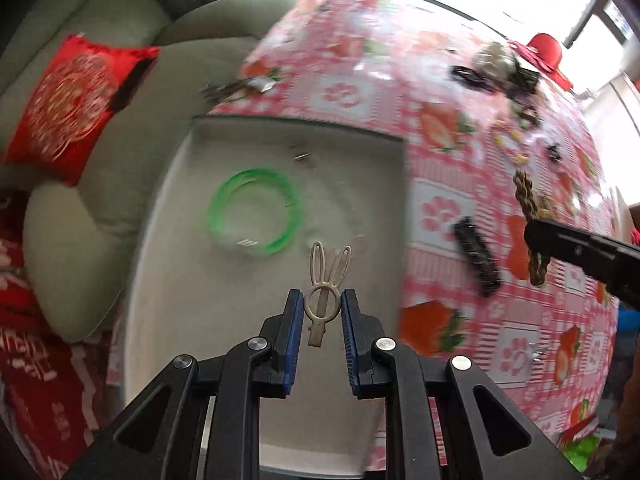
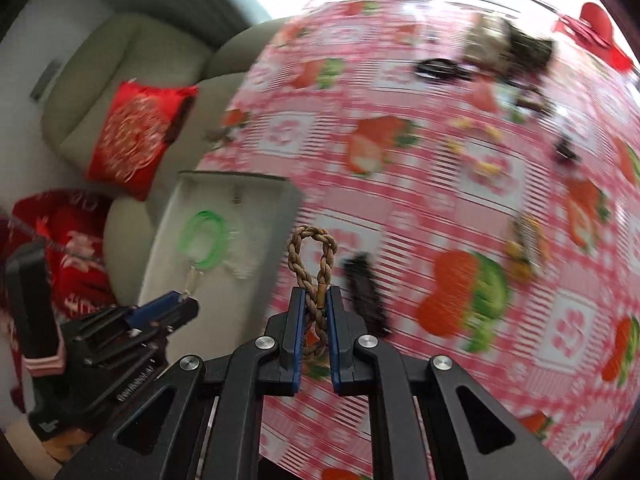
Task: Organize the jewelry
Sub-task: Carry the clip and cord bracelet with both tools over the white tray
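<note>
A pink-and-white checked tablecloth (image 1: 460,92) printed with red strawberries and paw prints; near left on it, a plain white tray (image 1: 360,184) with a translucent green bangle (image 1: 253,210). Far left, a red gold-patterned cushion (image 1: 68,108).

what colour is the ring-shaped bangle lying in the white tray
Bright translucent green bangle in the white tray; clearest in the left wrist view.

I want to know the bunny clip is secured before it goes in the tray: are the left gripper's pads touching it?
Touching. The left wrist view shows the left gripper with both blue pads pressed against the ring of the rabbit-ear hair clip, no gap either side.
</note>
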`<state>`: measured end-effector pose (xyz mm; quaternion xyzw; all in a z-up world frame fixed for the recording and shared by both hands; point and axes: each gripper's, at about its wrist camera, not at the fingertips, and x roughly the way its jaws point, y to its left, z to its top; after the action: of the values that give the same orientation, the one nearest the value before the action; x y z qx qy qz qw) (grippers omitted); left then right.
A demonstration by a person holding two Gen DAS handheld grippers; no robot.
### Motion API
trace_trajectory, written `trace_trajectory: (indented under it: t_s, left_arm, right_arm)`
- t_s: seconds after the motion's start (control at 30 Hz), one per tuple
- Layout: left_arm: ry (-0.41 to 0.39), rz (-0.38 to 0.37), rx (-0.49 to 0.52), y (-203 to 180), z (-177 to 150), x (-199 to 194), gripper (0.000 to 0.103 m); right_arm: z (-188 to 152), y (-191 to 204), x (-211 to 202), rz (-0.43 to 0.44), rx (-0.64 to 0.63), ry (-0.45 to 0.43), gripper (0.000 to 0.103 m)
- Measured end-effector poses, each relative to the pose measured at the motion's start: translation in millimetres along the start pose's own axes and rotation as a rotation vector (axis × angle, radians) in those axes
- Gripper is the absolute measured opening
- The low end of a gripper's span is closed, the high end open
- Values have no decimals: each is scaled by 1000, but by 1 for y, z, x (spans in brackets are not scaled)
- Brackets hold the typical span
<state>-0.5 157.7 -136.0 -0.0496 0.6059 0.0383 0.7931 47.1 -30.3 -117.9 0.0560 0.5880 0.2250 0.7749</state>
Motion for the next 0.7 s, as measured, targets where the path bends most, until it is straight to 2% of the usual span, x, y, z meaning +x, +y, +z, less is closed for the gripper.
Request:
trace_trajectory:
  t_s: [0.23,0.4,0.5,0.7]
  left_arm:
    - [37,73,-77,44,-13,25,26]
    - [62,114,-102,62,-18,50,26]
    - [67,122,-117,67,-16,60,26]
    - [30,120,-124,72,-2,61,26]
  right_arm:
    - [12,58,46,76,-100,84,11]
    - [7,81,79,96,-131,164,11]
    - [2,90,101,86,-146,213,11]
    - [-5,92,133,33,-169,280,11]
